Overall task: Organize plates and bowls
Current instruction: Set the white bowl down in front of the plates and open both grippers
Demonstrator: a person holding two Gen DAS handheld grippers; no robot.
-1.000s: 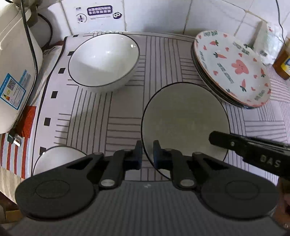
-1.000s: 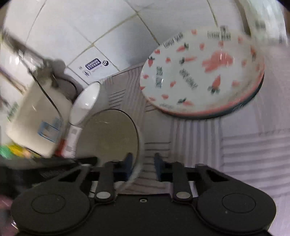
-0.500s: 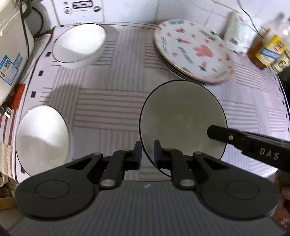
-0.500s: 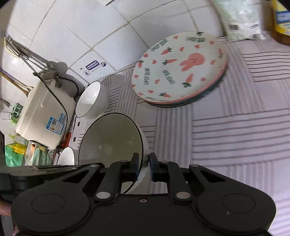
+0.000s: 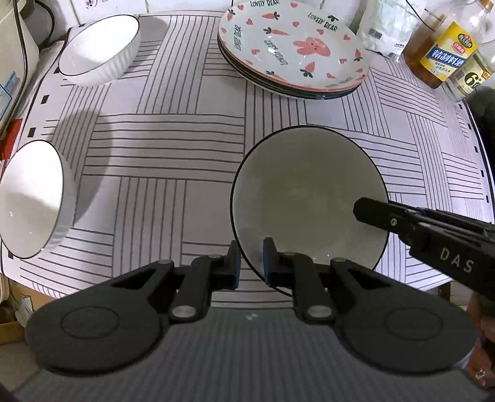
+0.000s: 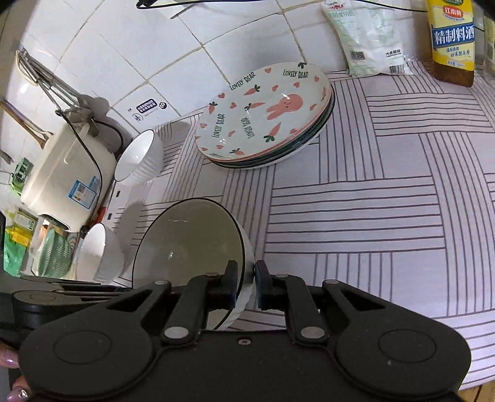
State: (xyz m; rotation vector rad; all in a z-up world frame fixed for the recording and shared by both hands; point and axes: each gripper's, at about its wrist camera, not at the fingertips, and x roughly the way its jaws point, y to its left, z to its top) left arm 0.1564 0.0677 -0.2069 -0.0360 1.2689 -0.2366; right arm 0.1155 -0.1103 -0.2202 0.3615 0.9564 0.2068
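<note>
A white bowl with a black rim [image 5: 309,198] is held above the striped tablecloth. My left gripper [image 5: 251,263] is shut on its near rim. My right gripper [image 6: 246,283] is shut on its right rim, and its finger reaches in from the right in the left wrist view [image 5: 380,213]. The held bowl also shows in the right wrist view [image 6: 188,244]. Two more white bowls stand on the cloth, one at the left edge [image 5: 31,198] and one at the far left [image 5: 99,49]. A stack of carrot-and-rabbit plates [image 5: 294,52] stands at the back.
A white rice cooker [image 6: 65,173] stands at the left by the tiled wall. A yellow-labelled bottle [image 5: 442,52] and a white bag [image 5: 386,27] stand at the back right. A green basket [image 6: 55,253] sits beyond the table's left end.
Both grippers have drawn back and up with the bowl between them. More of the table shows now, and the plates and other bowls look farther away.
</note>
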